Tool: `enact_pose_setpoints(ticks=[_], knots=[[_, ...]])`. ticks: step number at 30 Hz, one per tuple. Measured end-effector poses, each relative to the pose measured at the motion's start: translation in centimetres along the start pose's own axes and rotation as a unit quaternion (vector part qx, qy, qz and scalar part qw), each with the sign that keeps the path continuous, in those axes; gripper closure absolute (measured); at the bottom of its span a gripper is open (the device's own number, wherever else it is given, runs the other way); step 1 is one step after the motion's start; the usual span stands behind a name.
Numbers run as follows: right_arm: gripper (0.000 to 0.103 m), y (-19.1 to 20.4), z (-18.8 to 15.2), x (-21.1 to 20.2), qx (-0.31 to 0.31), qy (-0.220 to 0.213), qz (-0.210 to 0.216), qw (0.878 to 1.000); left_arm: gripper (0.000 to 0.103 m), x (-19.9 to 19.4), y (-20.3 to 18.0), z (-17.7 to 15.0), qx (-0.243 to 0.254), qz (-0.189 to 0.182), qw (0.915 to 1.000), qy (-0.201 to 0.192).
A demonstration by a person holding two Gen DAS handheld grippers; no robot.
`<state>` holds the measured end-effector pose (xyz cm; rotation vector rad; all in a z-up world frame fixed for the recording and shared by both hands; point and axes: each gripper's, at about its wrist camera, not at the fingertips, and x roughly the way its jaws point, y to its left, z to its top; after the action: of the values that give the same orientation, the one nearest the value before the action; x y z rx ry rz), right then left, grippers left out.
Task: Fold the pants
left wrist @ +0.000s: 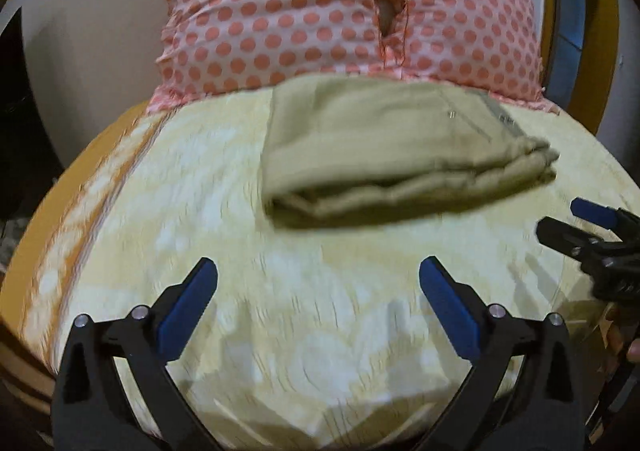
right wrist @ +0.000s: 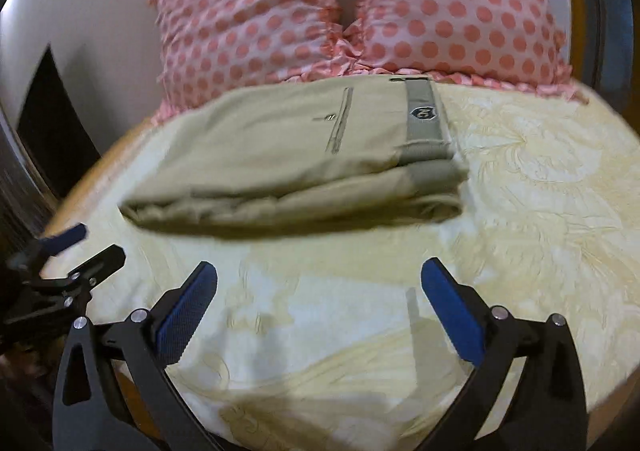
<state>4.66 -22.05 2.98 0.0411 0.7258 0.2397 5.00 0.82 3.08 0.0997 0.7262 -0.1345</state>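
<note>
1. Left gripper point(left wrist: 318, 277), seen through its own wrist camera, has its two blue pads spread wide with nothing between them; I see it held over the pale yellow bedsheet point(left wrist: 224, 211), short of the pants.
2. From this view the khaki pants point(left wrist: 384, 147) lie folded into a thick stack on the sheet ahead of my left fingers, their far edge touching the pink polka-dot pillows point(left wrist: 280, 11).
3. At the right edge of this view I can see the right gripper point(left wrist: 576, 223), apart from the pants and beside their right end.
4. Through the right wrist camera, the right gripper point(right wrist: 319, 277) is likewise wide open and empty, hovering over the sheet point(right wrist: 520, 191).
5. Here the folded pants point(right wrist: 280, 155) sit ahead and slightly left, a grey waistband with a small logo patch point(right wrist: 421, 113) on top near their right end.
6. The pillows point(right wrist: 440, 3) lean up behind the pants; the left gripper point(right wrist: 80, 247) shows at the left edge, its jaws parted.
</note>
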Motion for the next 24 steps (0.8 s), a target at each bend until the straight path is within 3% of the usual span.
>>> enact_pose_setpoints(ticks=[4, 9, 14, 24], knots=[[0.001, 0.7, -1.1, 0.8, -0.002, 0.008, -0.014, 1.0, 0.002, 0.8, 0.1, -1.6, -0.017, -0.004, 0.9996, 0.024], [0.001, 1.7, -2.4, 0.6, -0.027, -0.013, -0.057, 0.998, 0.002, 0.4, 0.0, -2.6, -0.023, 0.008, 0.9997, 0.0], [0.001, 1.6, -2.8, 0.7, -0.023, -0.039, -0.059, 0.997, 0.002, 0.2, -0.3, -3.0, -0.035, 0.02, 0.9991, -0.012], [0.001, 1.6, -3.0, 0.7, -0.023, -0.045, -0.058, 0.997, 0.002, 0.2, -0.3, -3.0, -0.037, 0.023, 0.9989, -0.017]])
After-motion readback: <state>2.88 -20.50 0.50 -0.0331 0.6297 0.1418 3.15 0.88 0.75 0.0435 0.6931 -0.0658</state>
